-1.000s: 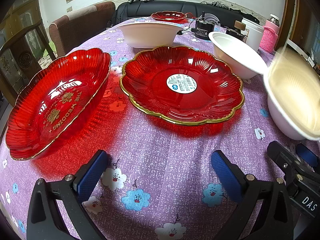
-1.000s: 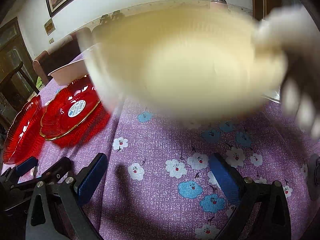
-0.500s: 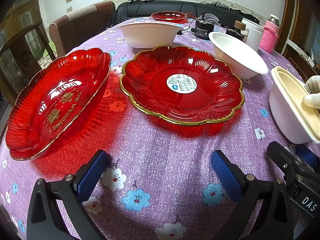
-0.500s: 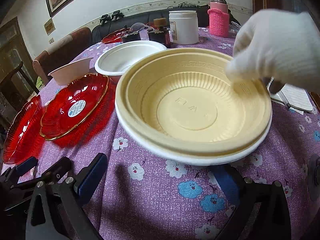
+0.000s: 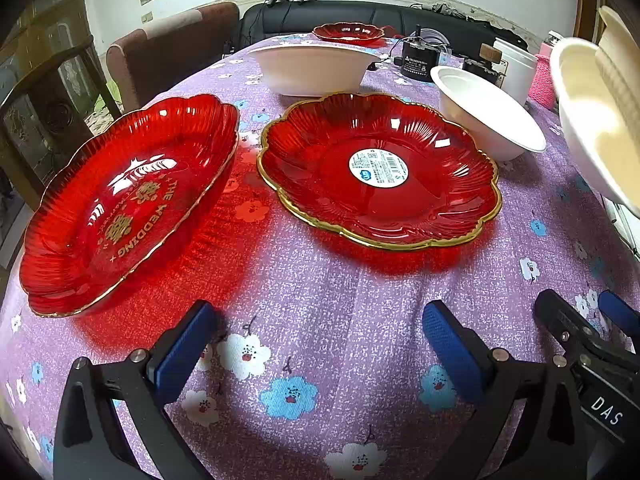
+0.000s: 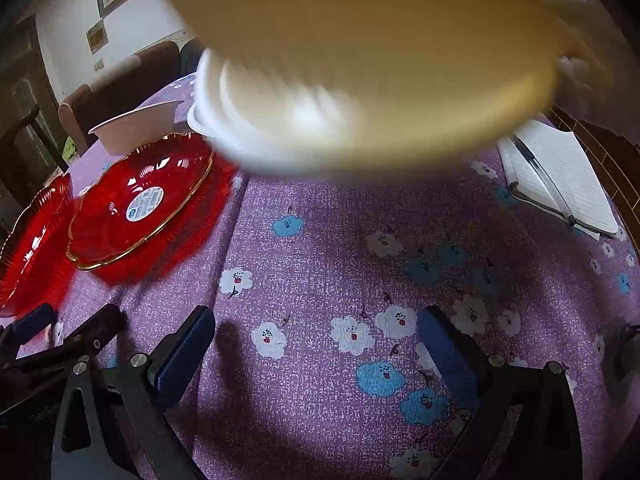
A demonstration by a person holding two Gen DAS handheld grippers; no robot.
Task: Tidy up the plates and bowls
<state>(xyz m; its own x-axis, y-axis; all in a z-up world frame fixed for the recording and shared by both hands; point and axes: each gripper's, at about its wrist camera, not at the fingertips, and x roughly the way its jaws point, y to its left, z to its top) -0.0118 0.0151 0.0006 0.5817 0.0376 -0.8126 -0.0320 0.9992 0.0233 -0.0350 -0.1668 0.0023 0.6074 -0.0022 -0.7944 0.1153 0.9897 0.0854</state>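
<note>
1. Judging by their thin walls and matte look, the white bowls (image 5: 492, 116) and the cream bowl (image 6: 360, 52) are likely light disposable ware that flexes under a pinch; a grip on the rim, one finger inside and one outside, seems best.
2. Red plates look like rigid glossy plastic, probably slippery: the labelled plate (image 5: 380, 172) lies at 12 o'clock from the left gripper (image 5: 316, 352), and the wedding plate (image 5: 128, 200) at 10 o'clock, tilted up on one side. Their scalloped gold edges offer the only hold.
3. Both grippers hover low over the worktop (image 5: 320, 280) with fingers spread wide and nothing between them; the right gripper (image 6: 316, 352) likewise.
4. A gloved hand (image 6: 576, 64), blurred, carries the cream bowl stack in the air at 12 o'clock of the right gripper, blocking much of that view.
5. A notebook with pen (image 6: 556, 176) lies at 2 o'clock; a white jar (image 5: 516, 68) and a small device (image 5: 420, 56) crowd the far edge.
</note>
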